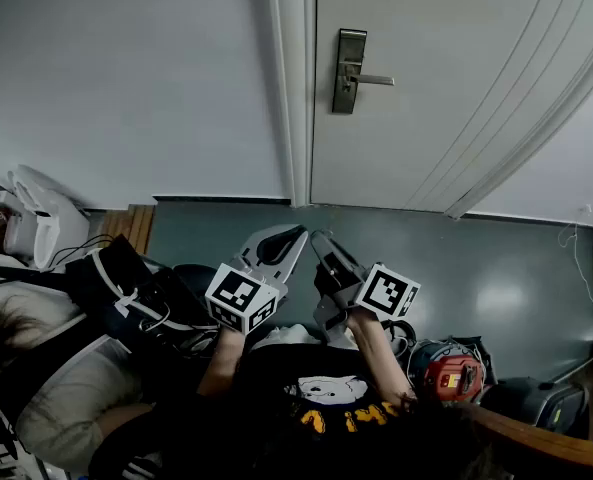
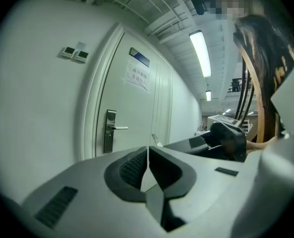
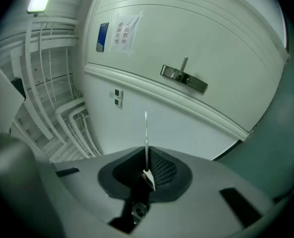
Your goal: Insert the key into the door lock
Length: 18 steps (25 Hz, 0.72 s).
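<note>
A white door (image 1: pixel 456 88) carries a metal lock plate with a lever handle (image 1: pixel 350 71), also seen in the left gripper view (image 2: pixel 109 131) and the right gripper view (image 3: pixel 183 78). My right gripper (image 3: pixel 147 155) is shut on a thin key (image 3: pixel 146 130) whose blade points out ahead, well short of the door. In the head view the right gripper (image 1: pixel 326 258) and the left gripper (image 1: pixel 281 246) hang side by side, low over the floor, far below the lock. The left gripper (image 2: pixel 147 151) is shut with nothing between its jaws.
Bags, cables and white containers (image 1: pixel 36 223) crowd the floor at the left. A red device (image 1: pixel 454 373) and a wooden chair arm (image 1: pixel 536 438) lie at the lower right. The door bears a paper notice (image 2: pixel 138 77); wall switches (image 2: pixel 73 54) sit left of the frame.
</note>
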Available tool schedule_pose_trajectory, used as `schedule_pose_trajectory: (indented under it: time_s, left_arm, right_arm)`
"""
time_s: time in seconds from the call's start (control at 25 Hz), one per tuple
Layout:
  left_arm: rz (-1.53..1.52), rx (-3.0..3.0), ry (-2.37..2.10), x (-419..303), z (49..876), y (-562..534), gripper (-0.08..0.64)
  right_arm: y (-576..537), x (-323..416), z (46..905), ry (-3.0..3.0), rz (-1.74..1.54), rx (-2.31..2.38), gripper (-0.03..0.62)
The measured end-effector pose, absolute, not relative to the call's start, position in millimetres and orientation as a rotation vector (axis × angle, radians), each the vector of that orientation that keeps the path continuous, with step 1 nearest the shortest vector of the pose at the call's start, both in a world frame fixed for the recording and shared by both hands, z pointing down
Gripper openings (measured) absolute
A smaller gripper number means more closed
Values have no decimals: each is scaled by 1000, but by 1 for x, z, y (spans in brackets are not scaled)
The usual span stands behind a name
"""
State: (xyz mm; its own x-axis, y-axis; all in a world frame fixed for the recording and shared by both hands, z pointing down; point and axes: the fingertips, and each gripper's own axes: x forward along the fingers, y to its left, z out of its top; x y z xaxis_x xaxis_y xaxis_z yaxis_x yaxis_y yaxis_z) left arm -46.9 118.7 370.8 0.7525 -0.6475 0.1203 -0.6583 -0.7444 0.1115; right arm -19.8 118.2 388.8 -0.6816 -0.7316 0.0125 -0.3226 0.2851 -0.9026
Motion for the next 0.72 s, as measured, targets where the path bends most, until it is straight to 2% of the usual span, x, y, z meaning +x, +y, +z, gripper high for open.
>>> schedule_pose_trajectory:
  time_s: [0.44,0.72]
  left_arm:
    - [93,2767,-1056,-65,371,116,17]
    - [116,2744,-1044,-60,385,106,17]
  right_arm:
    - [121,-40,391,2247,-1284,-1021,21]
    - [110,-24,399,2185,-1331,-1026,21]
